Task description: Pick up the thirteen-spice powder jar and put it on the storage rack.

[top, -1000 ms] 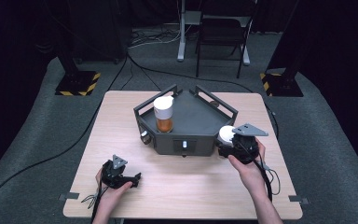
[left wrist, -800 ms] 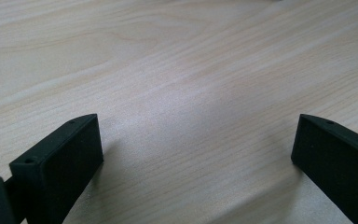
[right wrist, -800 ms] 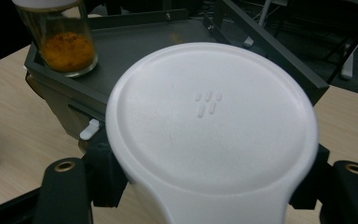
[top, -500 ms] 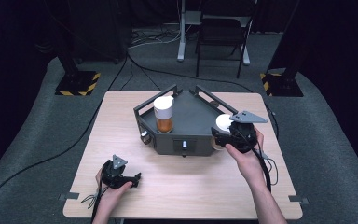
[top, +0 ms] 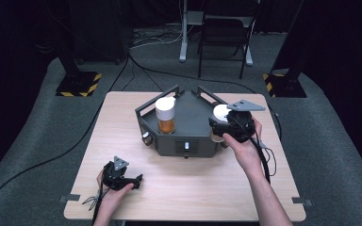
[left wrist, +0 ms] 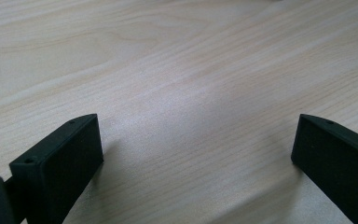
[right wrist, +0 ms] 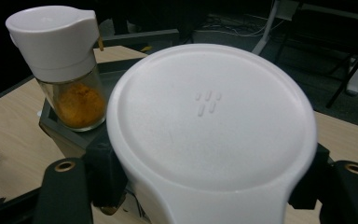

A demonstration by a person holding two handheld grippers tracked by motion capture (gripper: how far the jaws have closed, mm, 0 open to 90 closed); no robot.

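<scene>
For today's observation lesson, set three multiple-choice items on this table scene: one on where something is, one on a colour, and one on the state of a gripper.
1. Where does the jar of powder stand?
A. on the dark tray
B. on the bare table
C. on the floor

2. What colour is the powder in that jar?
A. green
B. orange
C. blue

3. How is the left gripper?
A. shut on a jar
B. shut on a cable
C. open, holding nothing

Answers: 1 A, the high view shows the jar inside the tray's walls. 2 B, the right gripper view shows orange powder behind the glass. 3 C, the left gripper view shows its jaws wide apart over the bare table.
</scene>
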